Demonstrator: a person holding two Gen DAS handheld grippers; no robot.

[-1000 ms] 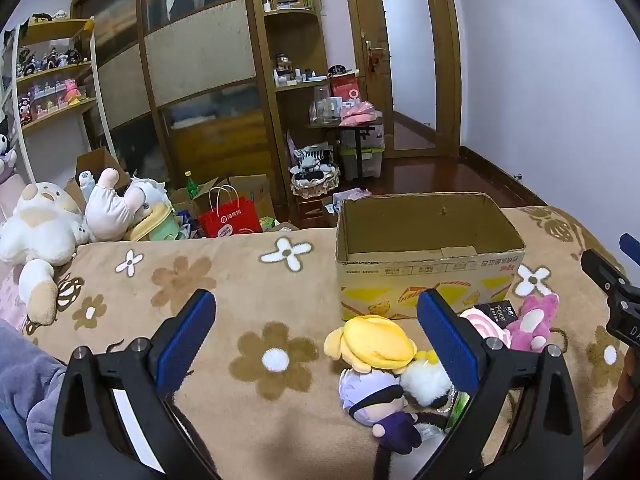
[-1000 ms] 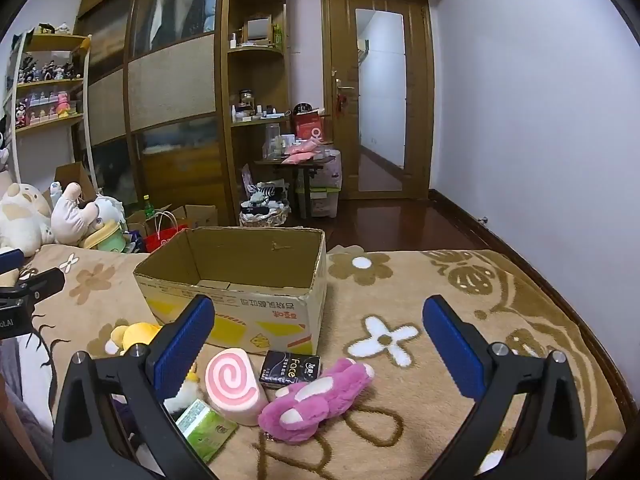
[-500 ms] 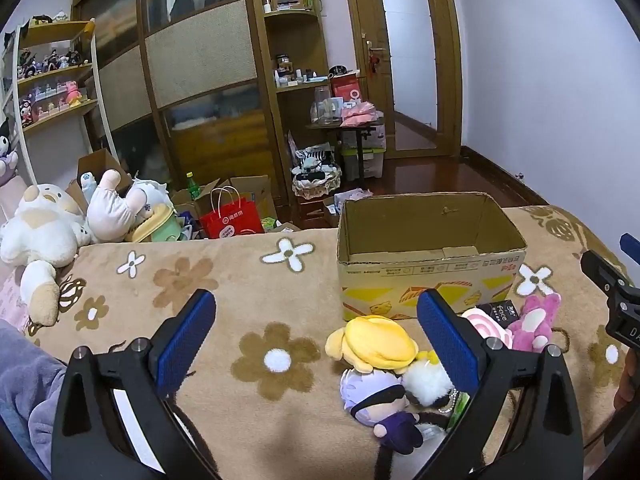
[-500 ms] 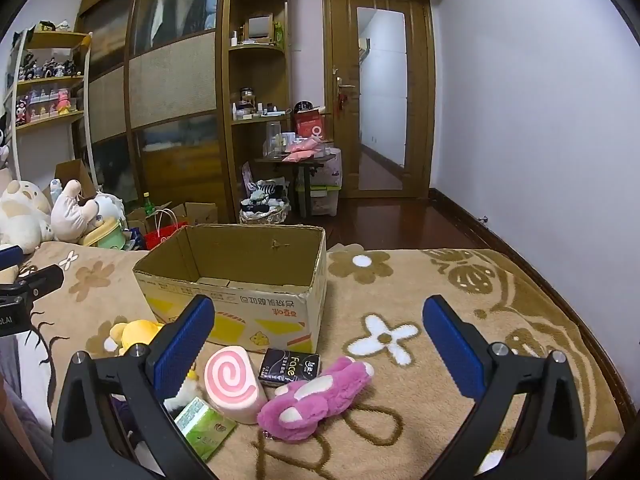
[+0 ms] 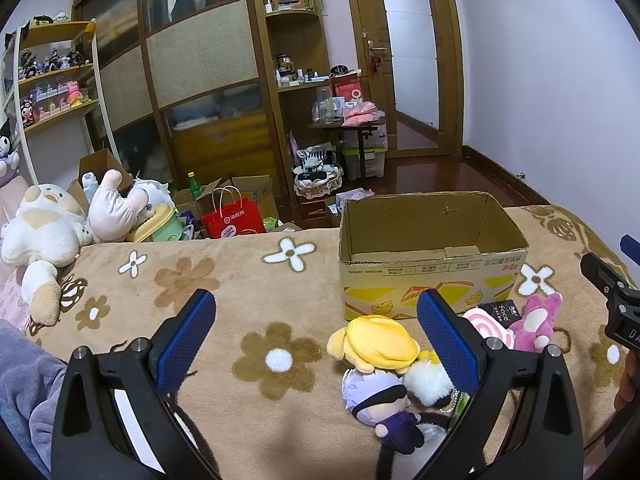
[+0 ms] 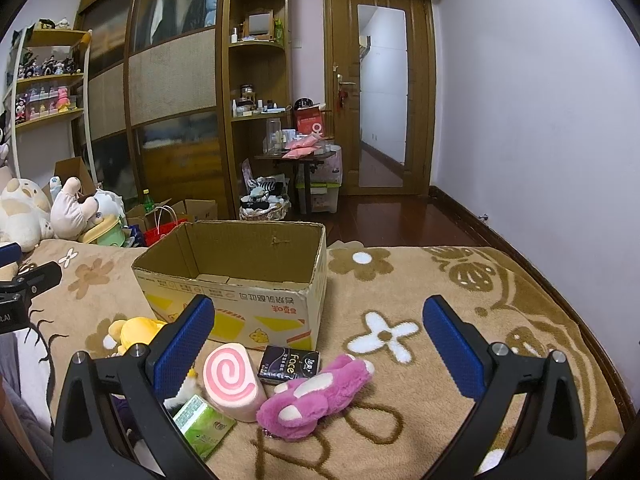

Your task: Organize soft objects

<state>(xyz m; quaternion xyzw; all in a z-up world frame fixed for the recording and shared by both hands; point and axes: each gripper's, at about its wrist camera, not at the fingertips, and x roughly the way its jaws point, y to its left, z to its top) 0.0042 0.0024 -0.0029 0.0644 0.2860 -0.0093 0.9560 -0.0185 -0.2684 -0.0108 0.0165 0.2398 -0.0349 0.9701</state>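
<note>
A bed is covered by a tan plush blanket (image 5: 248, 280) patterned with brown and white flowers. A cardboard box (image 6: 236, 276), open-topped, with corrugated walls and yellow print on its side, is taken as landmark. Beyond the box, dark wood floor, a wooden wardrobe (image 6: 176, 92) and a door (image 6: 380, 92) are seen; a plain wall runs to its right.

In front of the box the soft objects are clustered: a yellow-haired plush doll (image 5: 380, 344), a pale-haired doll in purple (image 5: 380, 396) just beside it, a pink swirl roll cushion (image 6: 232, 380), and a fuzzy magenta plush (image 6: 320, 388) touching the roll. A black "Face" packet (image 6: 290, 364) lies between roll and box; a green packet (image 6: 204, 424) lies before the roll.

Open blanket is noted right of the box, up to the bed's edge. Left of the box, large white plush animals (image 5: 40, 232) are piled.

The left gripper (image 5: 316, 340) and right gripper (image 6: 318, 340) are held with fingers spread wide, nothing between them.
</note>
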